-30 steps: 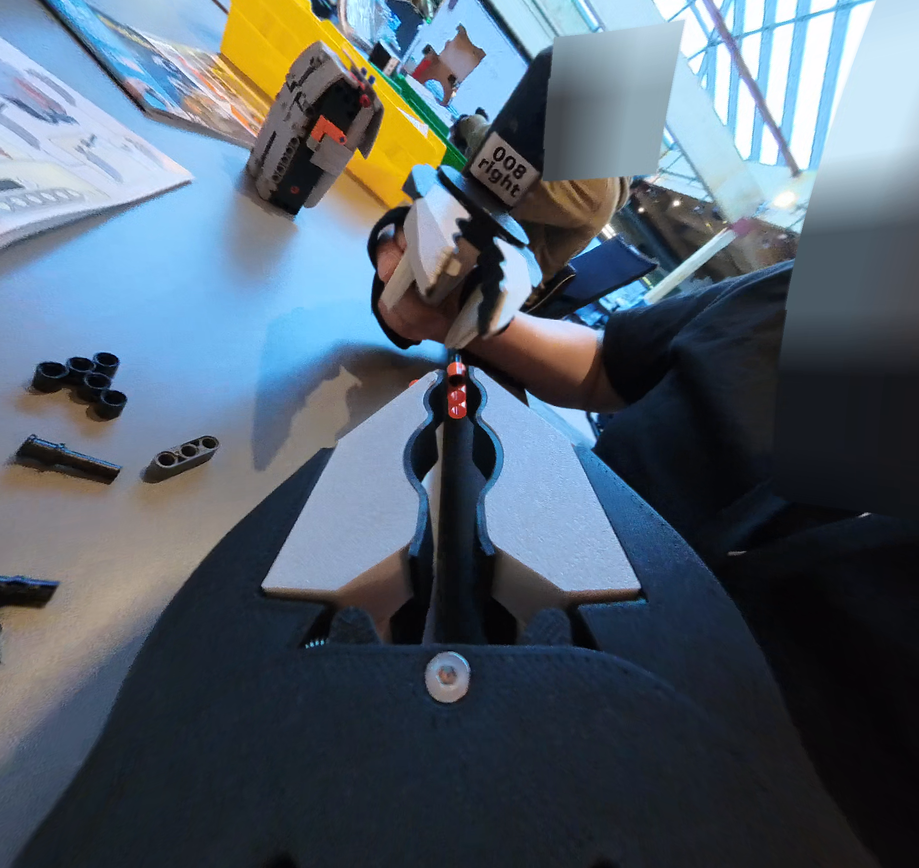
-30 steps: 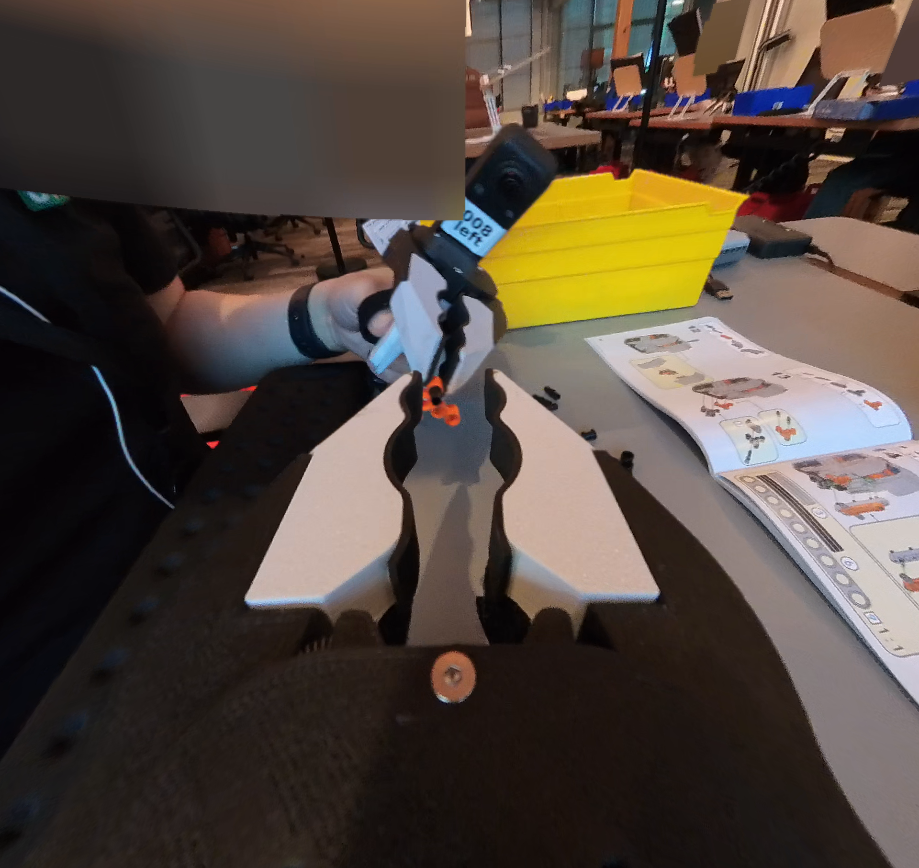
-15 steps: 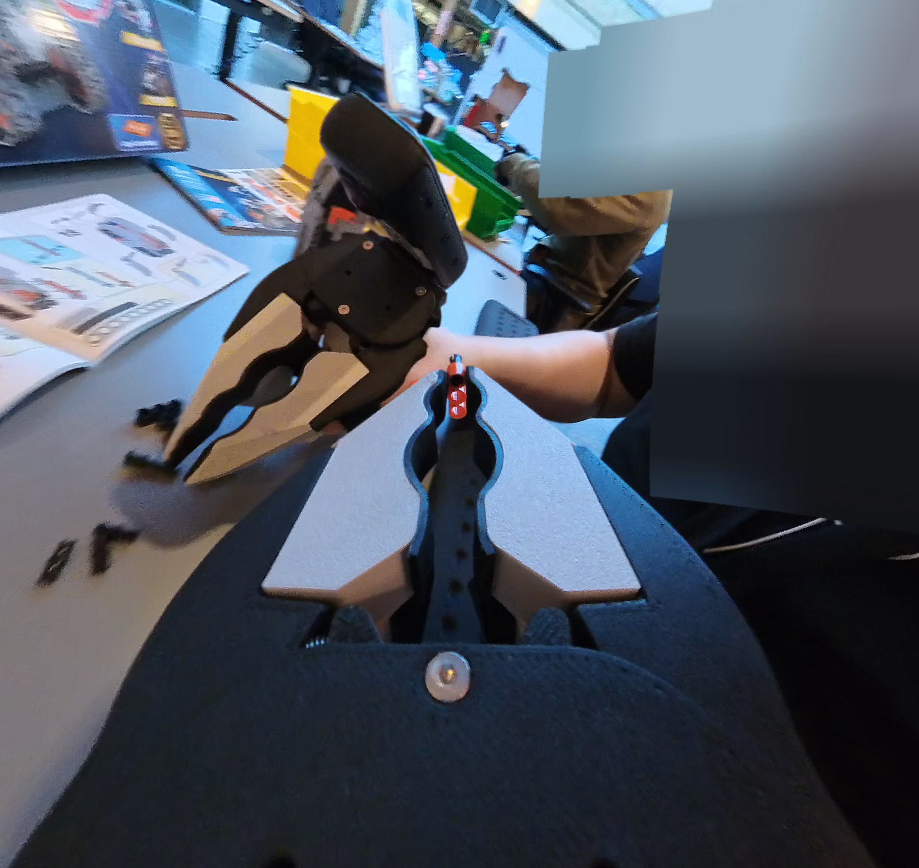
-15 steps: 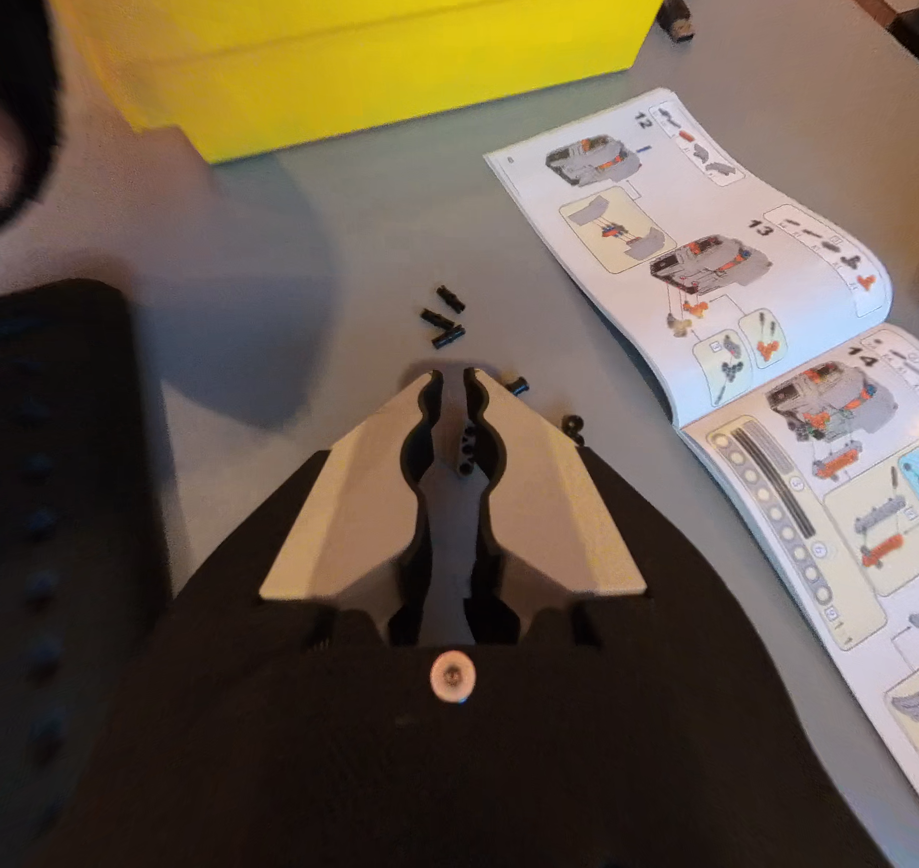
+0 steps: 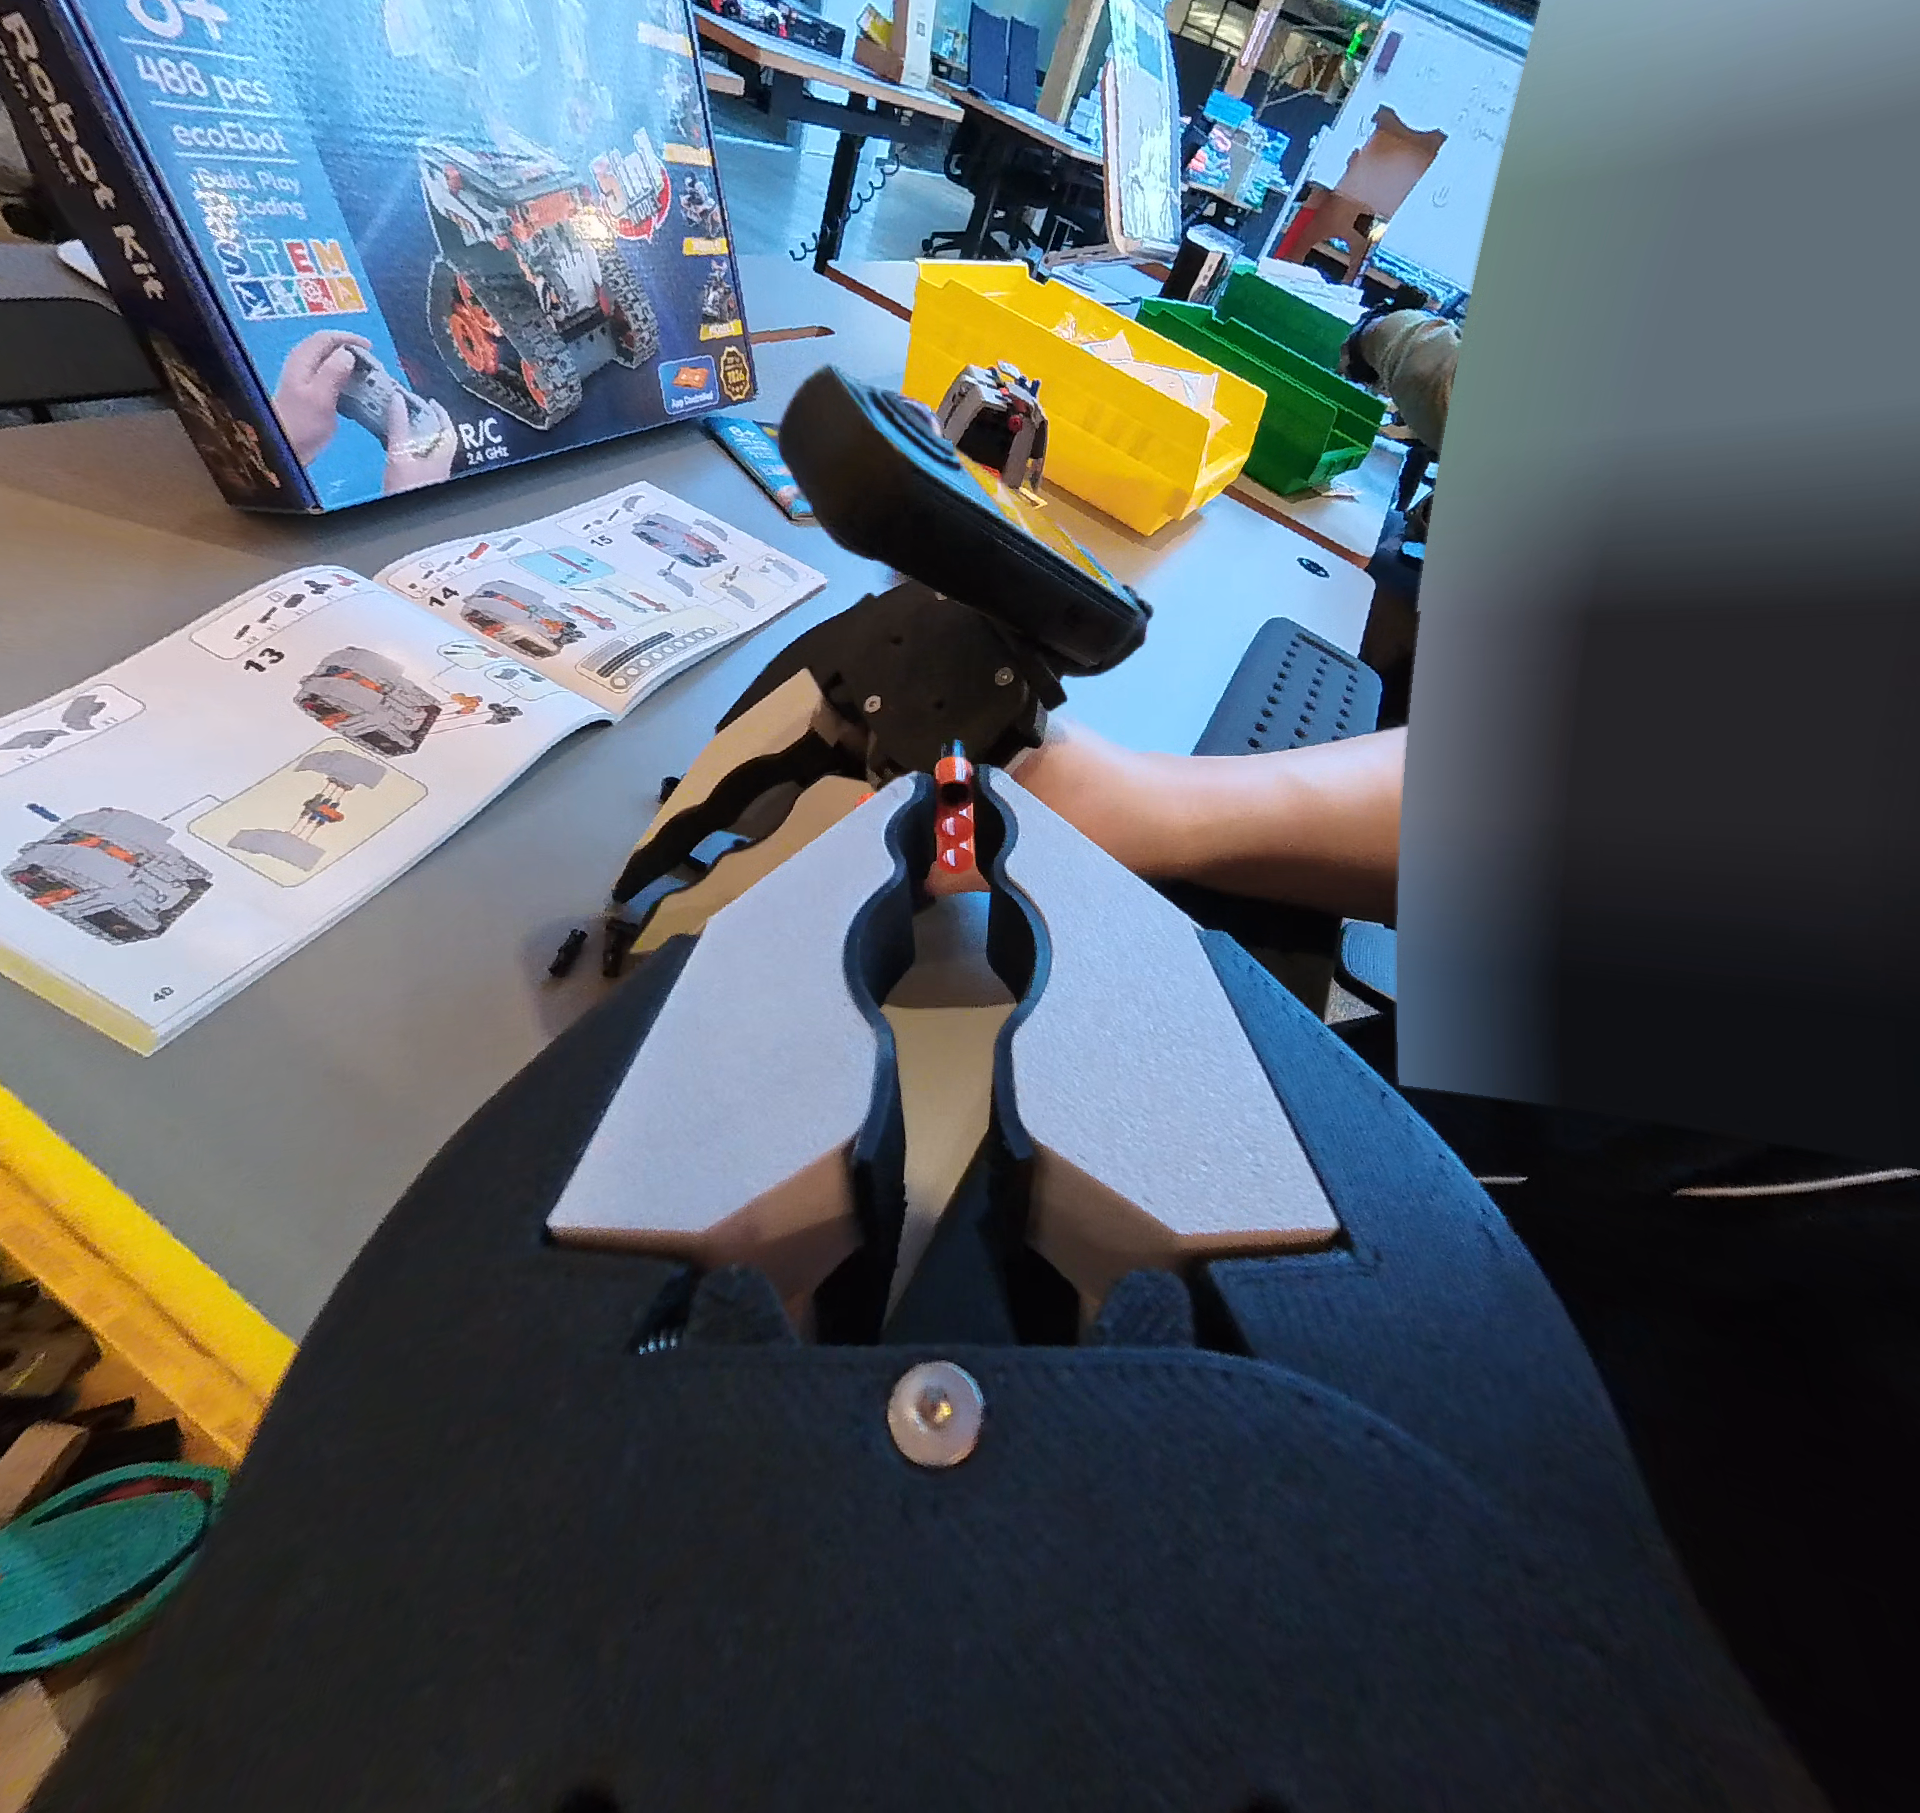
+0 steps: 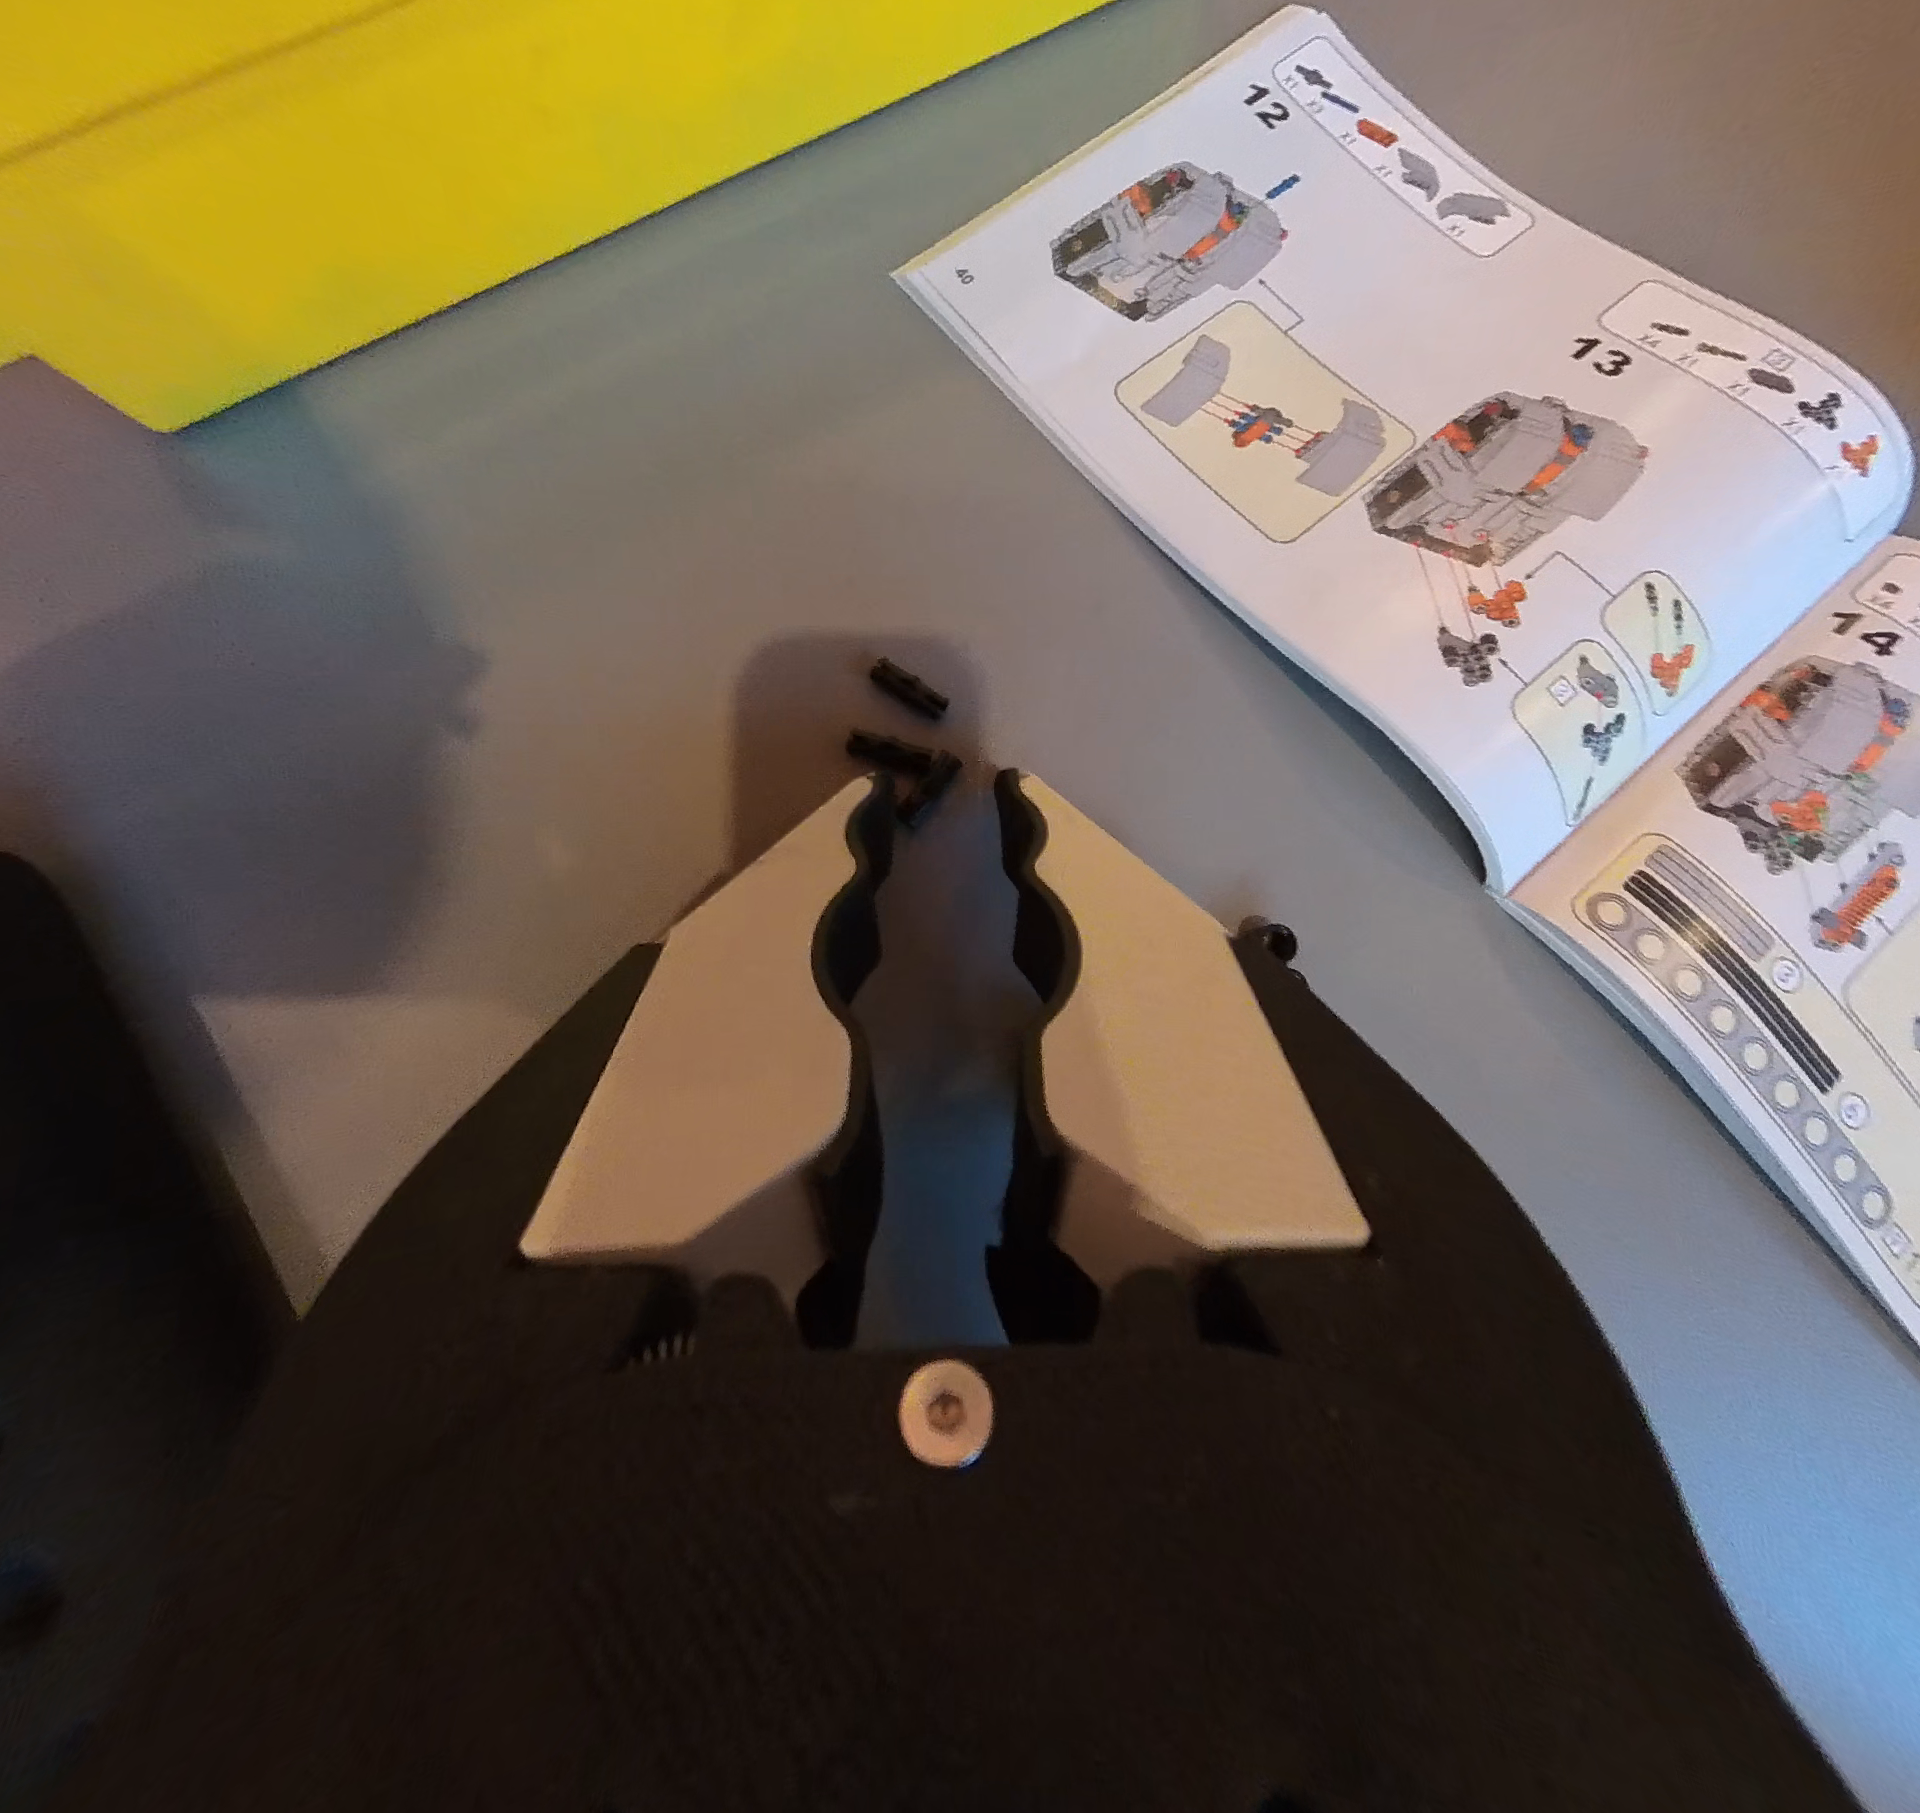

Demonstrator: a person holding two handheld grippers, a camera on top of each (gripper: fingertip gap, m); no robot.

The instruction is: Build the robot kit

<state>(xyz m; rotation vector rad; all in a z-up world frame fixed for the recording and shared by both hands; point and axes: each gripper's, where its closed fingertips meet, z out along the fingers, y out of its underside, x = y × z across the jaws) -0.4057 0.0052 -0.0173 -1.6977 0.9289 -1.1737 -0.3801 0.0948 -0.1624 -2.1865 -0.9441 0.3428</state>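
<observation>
A small orange connector piece is pinched at the tips of the left gripper, whose fingers are narrowed onto it and held above the grey worktop. The right gripper is lowered to the worktop with its fingers slightly parted and nothing held; their tips sit right at a cluster of small black pins, one pin lying just between the tips. In the left wrist view, the right gripper is seen tipped down toward those pins.

As a judgement, assembly appears only partly done: a partly built grey model stands beside a yellow bin, and loose parts are not yet fitted.

An instruction booklet lies open near the pins. The yellow bin holds clear bags, as far as can be told. Green bins stand behind it; their contents cannot be made out. A kit box stands upright at the back.
</observation>
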